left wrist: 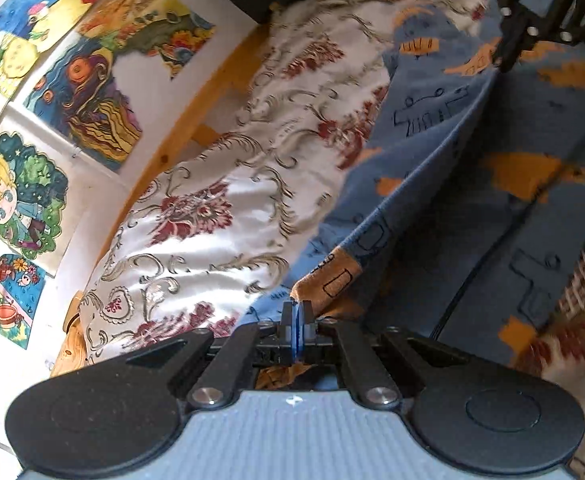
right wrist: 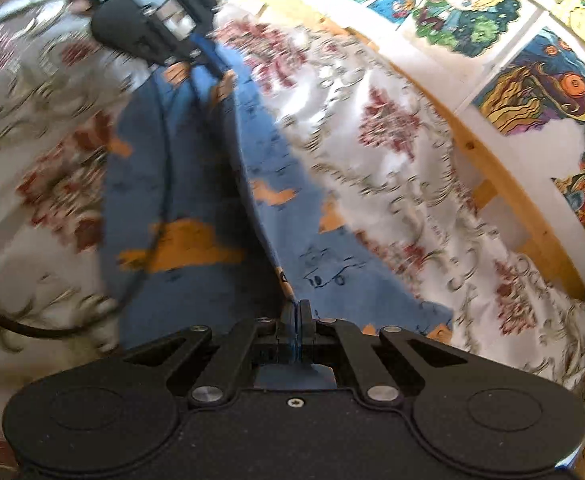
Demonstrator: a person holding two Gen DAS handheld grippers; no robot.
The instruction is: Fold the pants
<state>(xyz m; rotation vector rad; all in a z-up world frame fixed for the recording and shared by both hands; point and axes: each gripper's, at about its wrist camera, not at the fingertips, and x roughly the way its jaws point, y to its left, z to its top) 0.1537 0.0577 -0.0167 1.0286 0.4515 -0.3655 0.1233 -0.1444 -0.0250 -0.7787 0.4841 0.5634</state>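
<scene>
Your left tongs (left wrist: 298, 312) are pinched tight on an orange cuff of the blue pants (left wrist: 492, 168), and your right tongs (right wrist: 298, 312) are clamped just as tight on a blue edge of the same garment. The pants lie stretched along the bed, on the floral bedspread (left wrist: 212, 184), with a raised fold running between your two grips. Beside the bedspread, coloured drawings (left wrist: 44, 184) cover the wall, and a black cable (right wrist: 160, 184) trails over the pants

Floral bedspread (left wrist: 220, 184), wooden bed rail (left wrist: 212, 76), wall drawings (left wrist: 88, 96) (colourful), black cable (right wrist: 160, 184)
</scene>
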